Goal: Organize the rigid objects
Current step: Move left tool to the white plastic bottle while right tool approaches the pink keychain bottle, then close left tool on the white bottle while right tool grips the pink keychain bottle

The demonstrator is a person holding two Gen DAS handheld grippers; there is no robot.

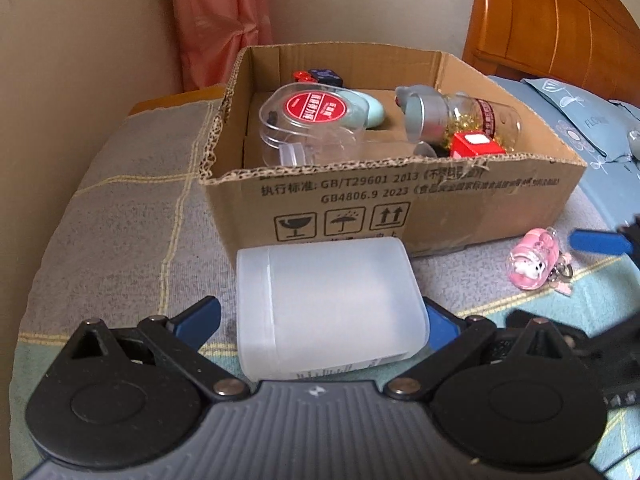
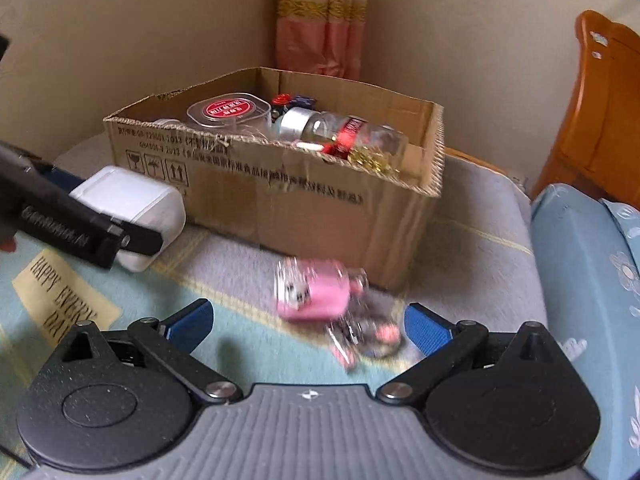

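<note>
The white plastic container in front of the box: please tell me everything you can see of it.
The white plastic container is frosted, translucent, squarish with rounded corners. It lies on its side on the bedspread, close before the cardboard box. A small printed label shows at its lower edge. The left hand-held gripper has it between open blue fingers; contact is unclear.

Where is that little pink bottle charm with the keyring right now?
The small pink bottle-shaped charm lies on the blanket just in front of the open right claw, near the brown cardboard box's right corner; the left wrist view shows it far right.
</note>
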